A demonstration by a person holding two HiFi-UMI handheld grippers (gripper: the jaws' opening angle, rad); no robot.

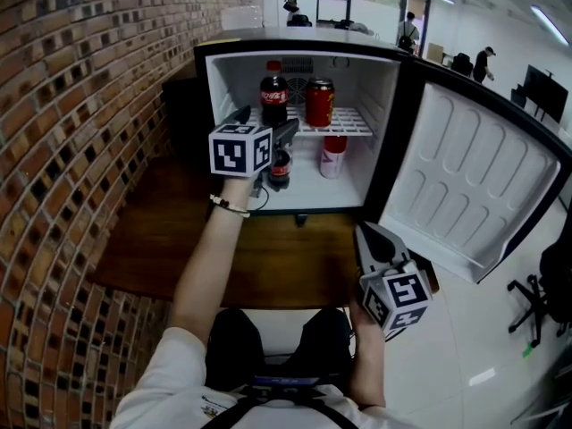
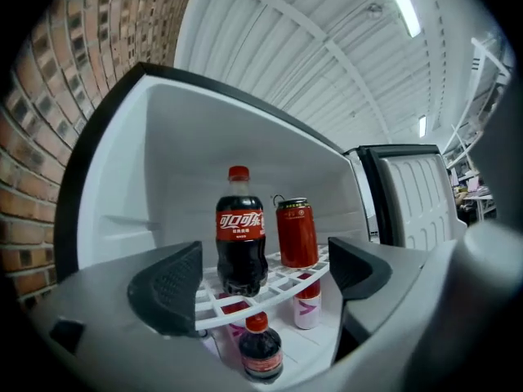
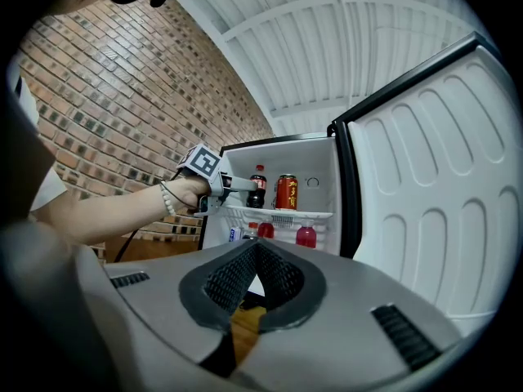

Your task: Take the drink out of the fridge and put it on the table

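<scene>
Left gripper point(image 1: 266, 125) jaws wide apart, gripping nothing, just before cola bottle point(image 1: 273, 92) upright on fridge shelf point(image 1: 354, 123), upper centre, beside 1 red can point(image 1: 319, 103); right gripper point(image 1: 369, 238) jaws together, empty, lower right.

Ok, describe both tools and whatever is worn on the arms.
Left tool and right tool: grey bodies, black textured pads, each carrying a white cube with black square markers. A pale beaded bracelet is worn on the left side; the sleeves are short and white.

Wire shelf point(image 1: 350, 123), cola bottle point(image 1: 273, 95), red can point(image 1: 319, 103) upright
</scene>
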